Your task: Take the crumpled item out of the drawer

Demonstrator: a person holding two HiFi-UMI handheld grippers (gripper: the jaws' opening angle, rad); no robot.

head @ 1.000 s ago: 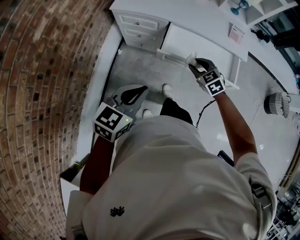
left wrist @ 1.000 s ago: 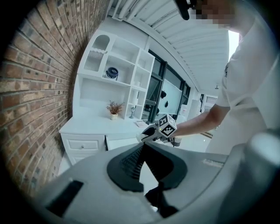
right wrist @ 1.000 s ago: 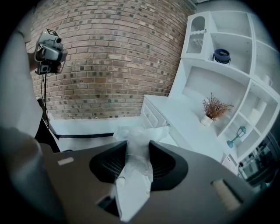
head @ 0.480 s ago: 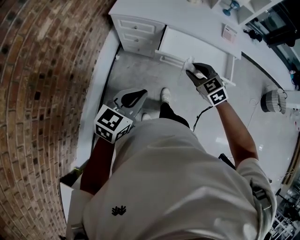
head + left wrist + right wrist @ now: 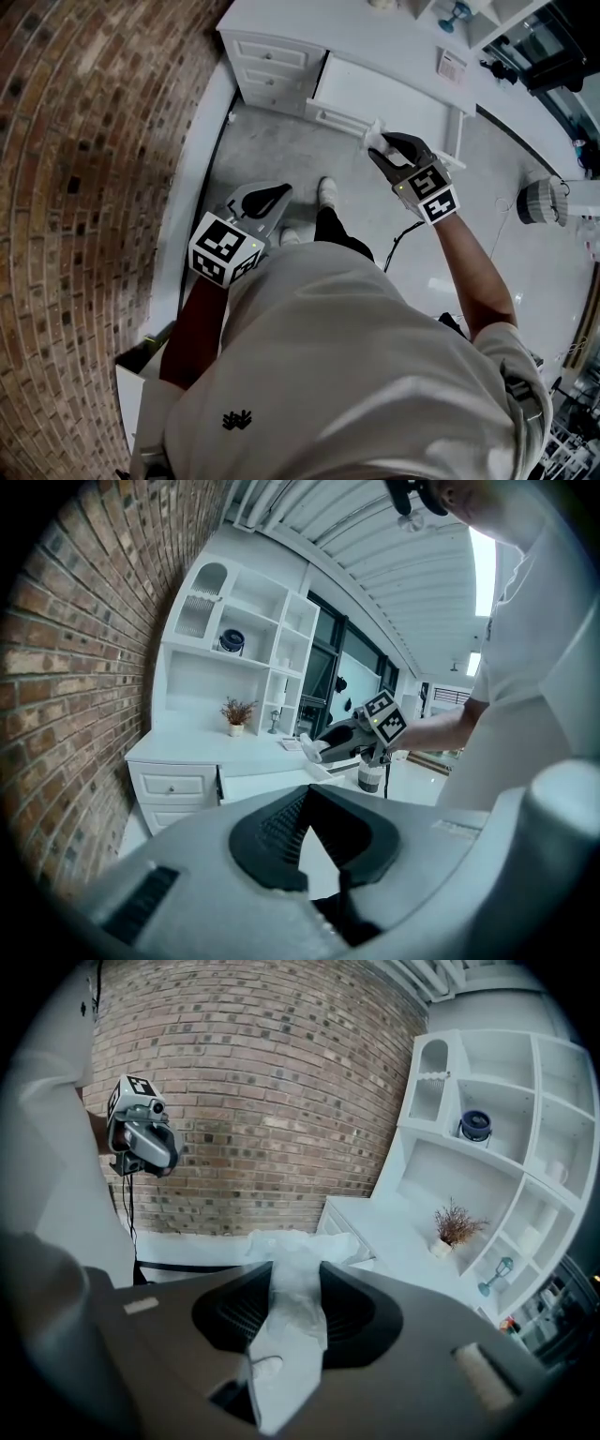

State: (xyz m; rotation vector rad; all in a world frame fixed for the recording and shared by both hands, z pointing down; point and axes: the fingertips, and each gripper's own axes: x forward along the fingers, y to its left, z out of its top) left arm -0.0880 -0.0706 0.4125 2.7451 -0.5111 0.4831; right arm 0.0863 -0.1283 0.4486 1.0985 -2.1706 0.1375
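Note:
The crumpled item is a wad of thin white paper or plastic. My right gripper is shut on it, in the air in front of the open white drawer under the desk. In the right gripper view the crumpled item fills the gap between the dark pads and sticks out past the tips. My left gripper hangs lower at the left, near the person's body, shut with nothing in it. In the left gripper view its tips meet, and the right gripper shows beyond.
A white desk with a small drawer unit stands against the brick wall. Shelves above it hold a dried plant and a blue jar. A round white appliance sits on the floor at right.
My right gripper has come up and back from the drawer toward the person, with the crumpled item still in it. The left gripper has hardly shifted.

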